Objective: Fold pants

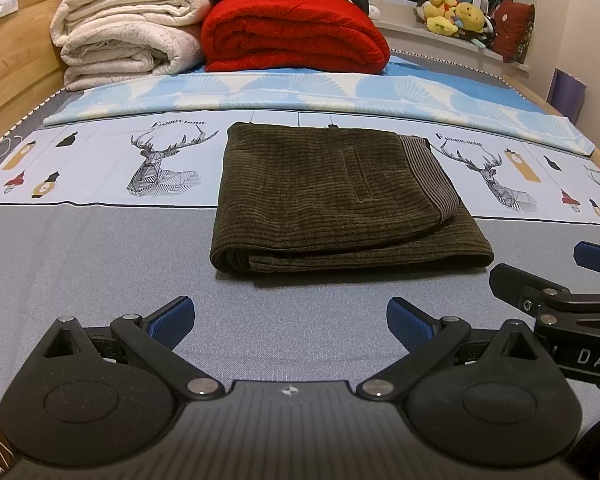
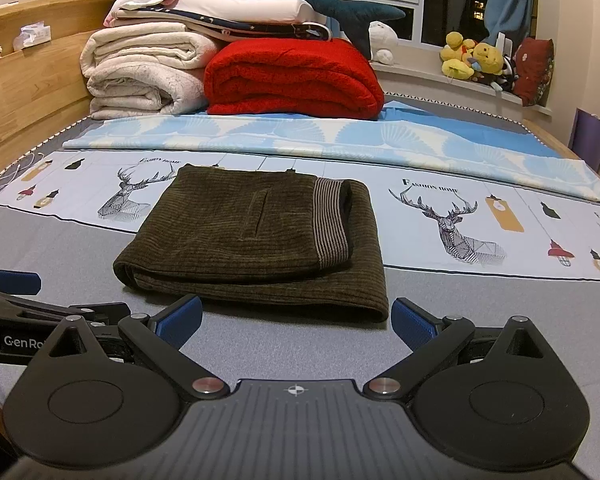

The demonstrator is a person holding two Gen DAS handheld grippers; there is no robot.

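Dark olive corduroy pants (image 1: 332,196) lie folded into a flat rectangle on the bed, striped waistband lining showing at their right side; the right wrist view shows the same pants (image 2: 256,236). My left gripper (image 1: 290,320) hovers open just short of their near edge, nothing between its blue pads. My right gripper (image 2: 296,322) is open too, close to the near right corner of the fold, touching nothing. The right gripper's fingers (image 1: 540,280) show at the right edge of the left wrist view, and a left gripper finger (image 2: 14,282) at the left edge of the right wrist view.
The bed (image 1: 100,264) has a grey cover and a deer-print sheet (image 1: 156,164). At the far end sit a red blanket (image 1: 296,32), cream blankets (image 1: 128,40) and a light blue sheet (image 1: 300,96). A wooden side board (image 1: 16,64) runs along the left; plush toys (image 1: 456,12) sit on the windowsill.
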